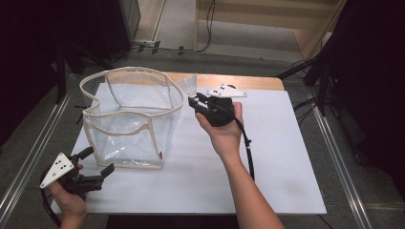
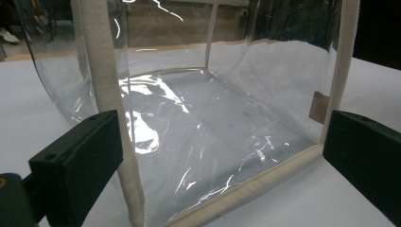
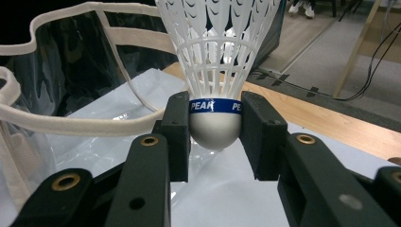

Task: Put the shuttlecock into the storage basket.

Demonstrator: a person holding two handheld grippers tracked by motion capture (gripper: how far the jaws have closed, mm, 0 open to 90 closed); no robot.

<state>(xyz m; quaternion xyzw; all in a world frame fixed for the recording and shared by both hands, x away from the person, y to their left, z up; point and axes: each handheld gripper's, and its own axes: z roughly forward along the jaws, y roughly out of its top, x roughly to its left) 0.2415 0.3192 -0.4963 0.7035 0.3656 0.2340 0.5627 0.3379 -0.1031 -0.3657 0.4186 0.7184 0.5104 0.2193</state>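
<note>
A clear plastic bag [image 1: 131, 117] with cream fabric edging stands open-topped on the white table [image 1: 277, 157]. My right gripper [image 1: 195, 103] is shut on a white shuttlecock [image 3: 216, 71] with a blue band, gripped by its rounded cork base, skirt pointing up. It hovers just beside the bag's right rim [image 3: 71, 124]. In the high view the shuttlecock [image 1: 187, 85] shows faintly above the jaws. My left gripper [image 1: 98, 164] is open near the bag's front left corner, its jaws spread either side of the bag's [image 2: 213, 132] lower edge without touching it.
The white sheet covers a wooden table whose back edge [image 1: 224, 80] shows bare. Metal rails [image 1: 334, 143] run along both sides of the table. Cables [image 1: 200, 45] lie on the floor behind. Open table surface lies to the right of the bag.
</note>
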